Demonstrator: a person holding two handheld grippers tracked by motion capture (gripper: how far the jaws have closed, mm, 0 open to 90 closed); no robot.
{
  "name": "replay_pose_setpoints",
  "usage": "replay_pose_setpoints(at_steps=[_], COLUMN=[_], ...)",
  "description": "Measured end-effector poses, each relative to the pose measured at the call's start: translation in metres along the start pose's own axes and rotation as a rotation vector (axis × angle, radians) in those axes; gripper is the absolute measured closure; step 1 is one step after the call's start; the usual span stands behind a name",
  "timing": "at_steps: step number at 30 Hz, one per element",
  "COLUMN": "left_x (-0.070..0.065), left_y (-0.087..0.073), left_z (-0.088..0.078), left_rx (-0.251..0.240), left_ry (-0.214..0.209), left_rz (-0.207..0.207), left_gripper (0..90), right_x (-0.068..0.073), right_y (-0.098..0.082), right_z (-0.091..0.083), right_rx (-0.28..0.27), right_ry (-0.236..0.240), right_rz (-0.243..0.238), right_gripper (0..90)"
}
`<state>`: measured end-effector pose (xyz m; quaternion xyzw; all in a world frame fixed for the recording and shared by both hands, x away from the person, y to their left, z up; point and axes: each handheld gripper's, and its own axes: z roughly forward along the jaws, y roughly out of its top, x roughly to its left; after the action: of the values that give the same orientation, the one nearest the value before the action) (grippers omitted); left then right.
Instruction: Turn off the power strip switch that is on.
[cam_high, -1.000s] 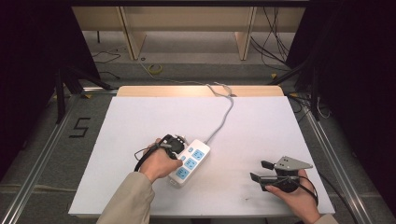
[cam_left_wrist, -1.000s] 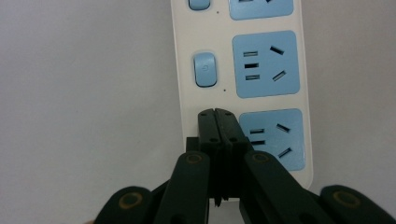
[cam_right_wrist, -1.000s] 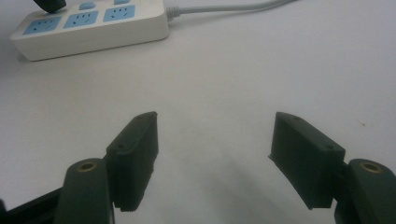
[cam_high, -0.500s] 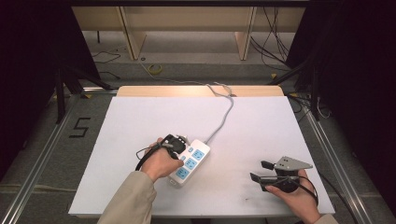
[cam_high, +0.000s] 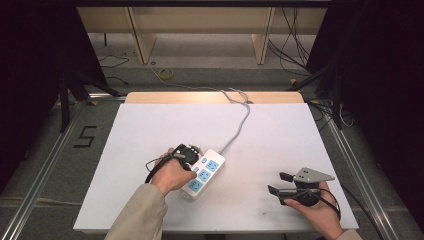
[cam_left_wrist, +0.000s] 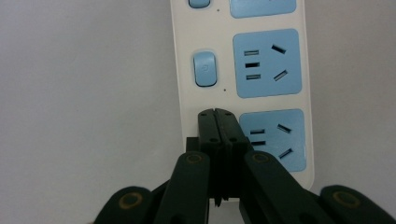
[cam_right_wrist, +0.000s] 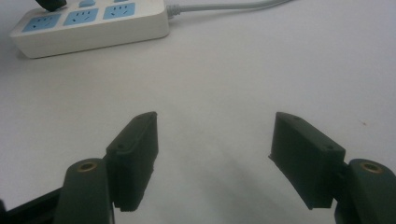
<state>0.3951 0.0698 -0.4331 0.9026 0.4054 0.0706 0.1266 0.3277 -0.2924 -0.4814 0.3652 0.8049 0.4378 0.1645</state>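
A white power strip (cam_high: 204, 174) with blue sockets lies on the white table, its grey cable (cam_high: 239, 128) running to the far edge. My left gripper (cam_high: 192, 156) is shut, its joined tips resting on the strip's switch side. In the left gripper view the shut jaws of the left gripper (cam_left_wrist: 217, 115) sit over the spot beside the nearest socket (cam_left_wrist: 273, 139), below a blue rocker switch (cam_left_wrist: 205, 68). My right gripper (cam_high: 279, 183) rests open near the front right of the table, empty; in its own view the right gripper (cam_right_wrist: 214, 135) faces the strip (cam_right_wrist: 88, 27) across bare table.
The white table top (cam_high: 280, 135) has a wooden strip (cam_high: 210, 97) along its far edge. Metal rails (cam_high: 45, 165) flank the table on the floor. Wooden shelf legs (cam_high: 142, 35) and loose cables lie beyond.
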Motion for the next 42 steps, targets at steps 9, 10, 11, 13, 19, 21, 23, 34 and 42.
replay_pose_setpoints(at_steps=[9,10,11,13,19,21,23,34,42], left_x=[-0.001,-0.001,-0.001,-0.001,0.001,0.001,0.001,0.002,0.002], left_y=[-0.002,-0.002,-0.002,-0.003,-0.006,-0.006,-0.007,-0.01,-0.012], left_z=[0.0,-0.001,0.0,-0.001,-0.001,-0.001,-0.001,-0.005,-0.005], left_rx=[-0.011,-0.008,-0.017,-0.015,-0.034,-0.037,-0.042,-0.066,-0.087], left_ry=[0.008,0.008,0.009,0.009,-0.007,-0.008,-0.009,-0.024,-0.024], left_rz=[0.003,0.009,0.003,0.01,-0.002,-0.006,-0.009,-0.01,-0.006], left_gripper=[89.8,89.8,89.8,89.8,89.8,89.7,89.7,89.7,89.5], right_x=[0.0,0.0,0.0,0.0,0.0,0.0,0.0,0.0,0.0], right_y=[0.0,0.0,0.0,0.0,0.0,0.0,0.0,0.0,0.0], right_z=[0.0,0.0,0.0,0.0,0.0,0.0,0.0,0.0,0.0], right_rx=[0.001,0.001,0.0,0.001,0.001,0.001,0.001,0.001,0.0], right_ry=[0.001,0.001,0.0,0.0,0.001,0.001,0.001,0.001,0.001], right_rz=[-0.001,0.0,0.0,0.0,-0.001,-0.001,-0.001,-0.002,-0.002], right_gripper=[32.7,32.7,32.7,32.8,32.7,32.7,32.8,32.7,32.7])
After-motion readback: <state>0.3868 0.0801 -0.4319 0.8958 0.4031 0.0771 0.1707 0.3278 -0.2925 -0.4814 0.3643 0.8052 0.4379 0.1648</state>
